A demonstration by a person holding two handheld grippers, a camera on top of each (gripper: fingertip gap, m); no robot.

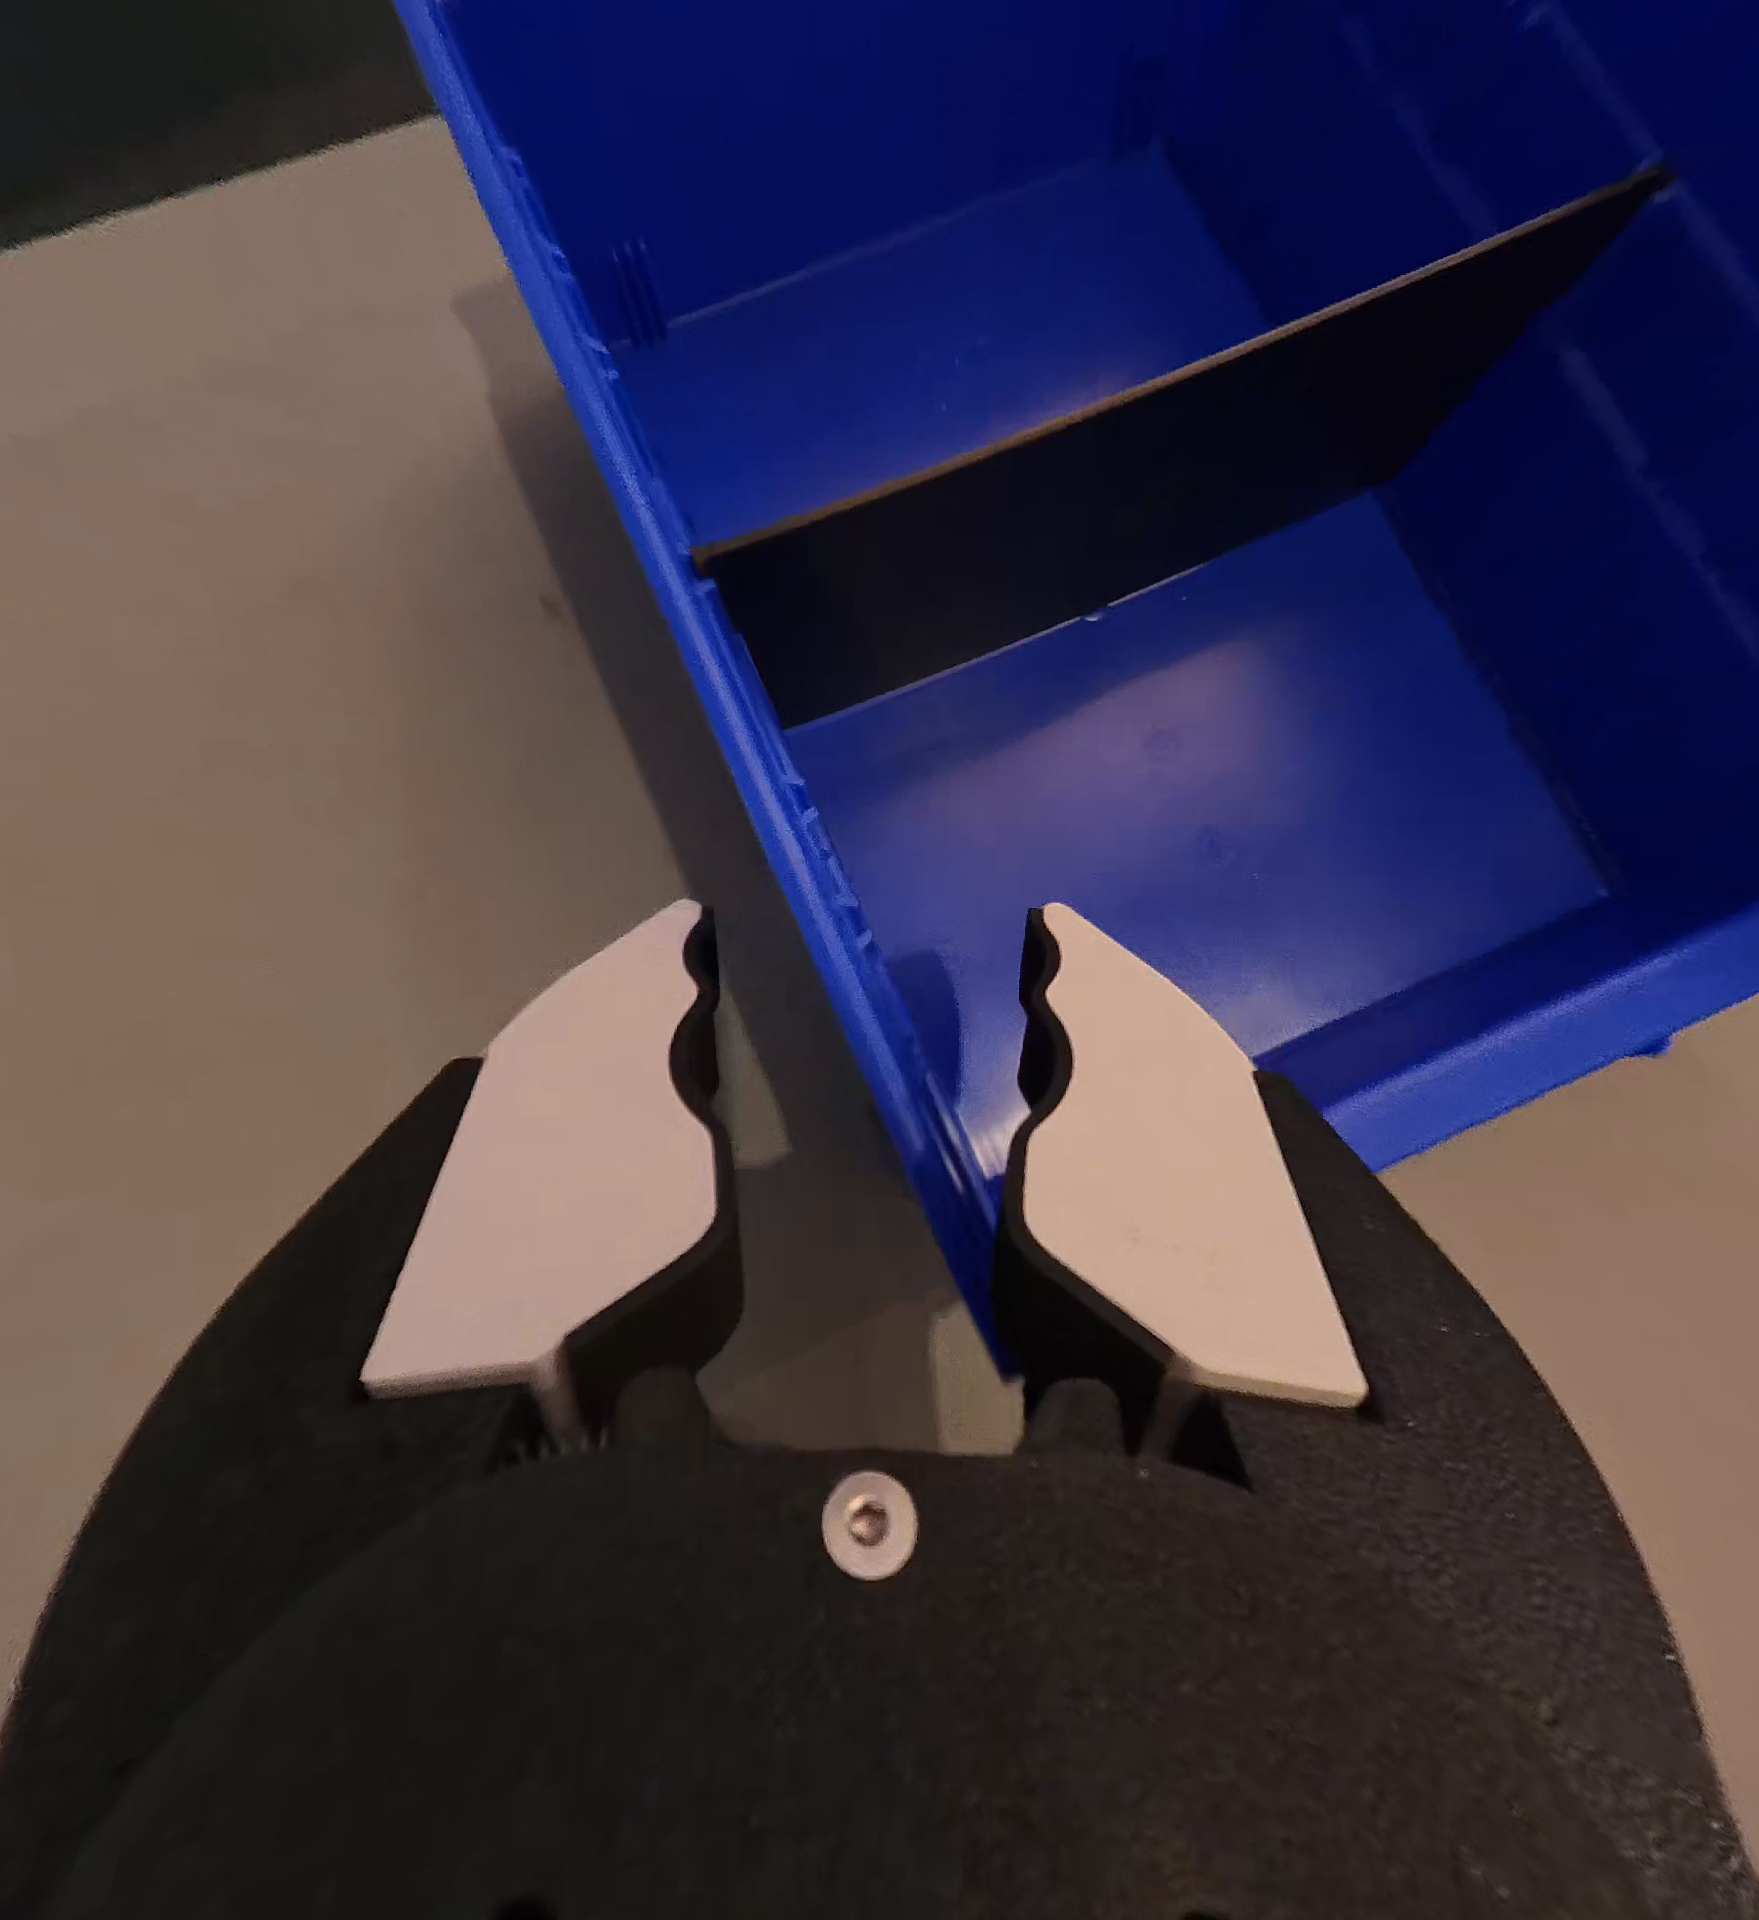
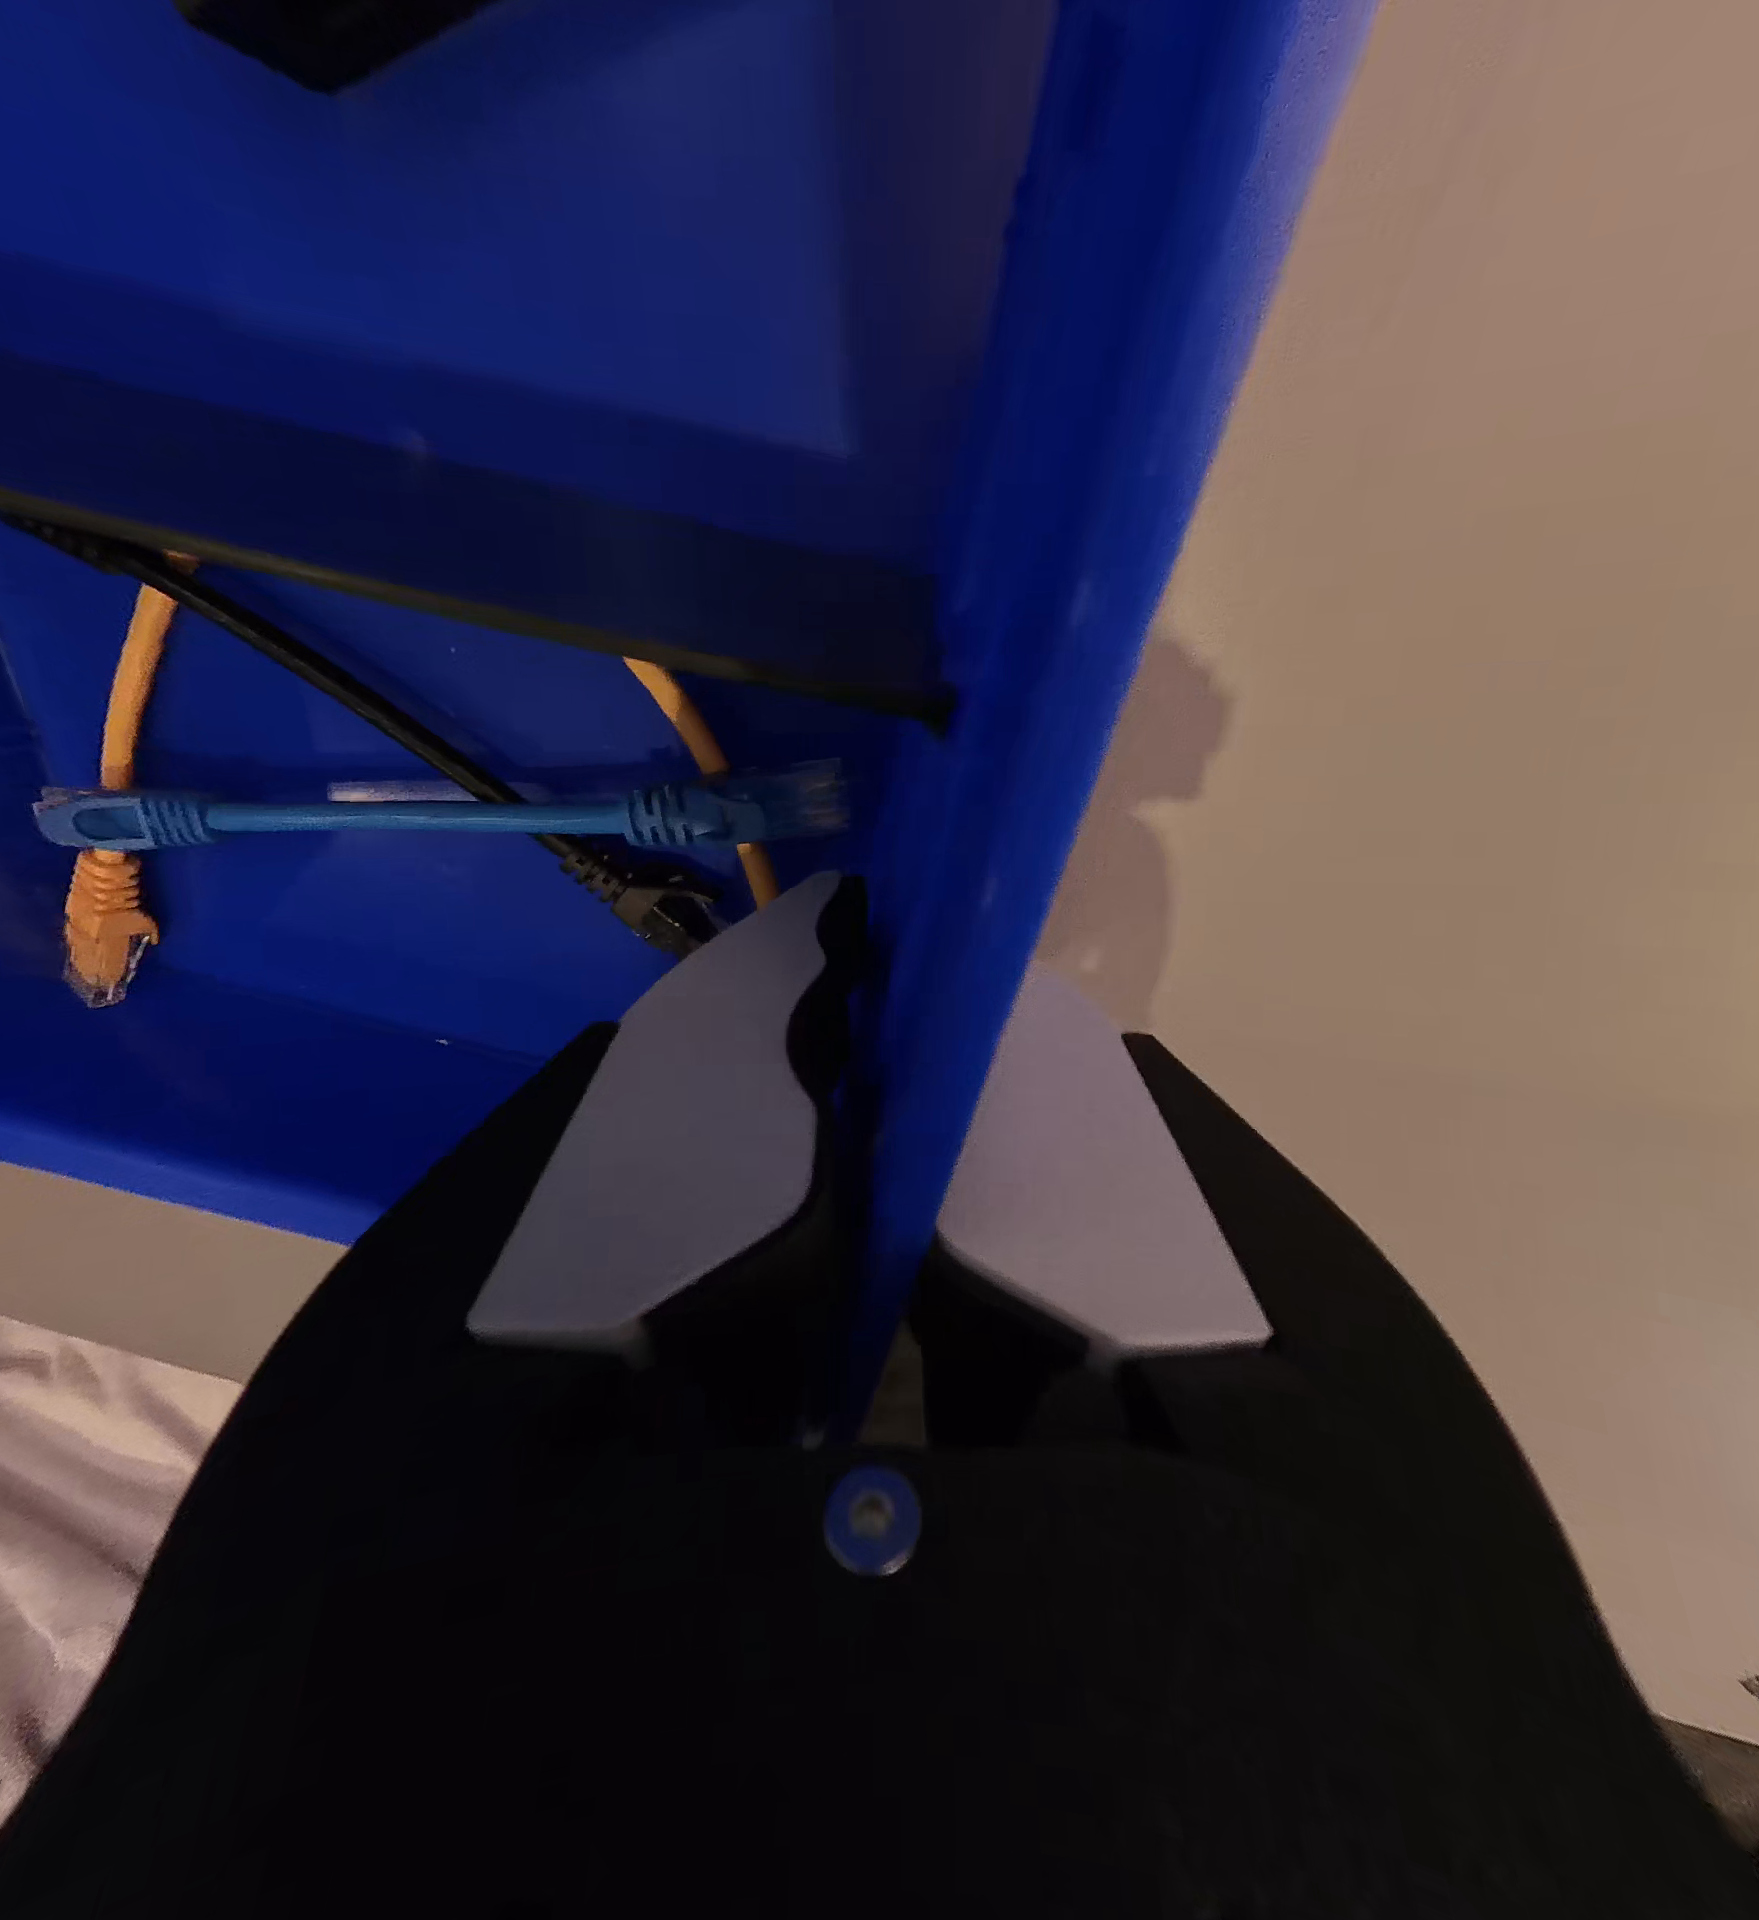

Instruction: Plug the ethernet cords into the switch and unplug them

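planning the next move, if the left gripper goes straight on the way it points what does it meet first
Most likely the blue bin's side wall. The left gripper is open, its jaws straddling that wall's rim, so the wall slides deeper between them. The right-hand finger would probably meet the bin floor; depth is unclear.

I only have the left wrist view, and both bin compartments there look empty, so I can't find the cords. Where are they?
Observer: In another compartment of the blue bin, a blue cord, an orange cord and a black cord lie loose.
Operator: Is the right gripper free?
Observer: No. The right gripper grips the bin's side wall, one finger inside.
Operator: And the switch?
Observer: There is only a dark object at the top edge; I cannot identify it.
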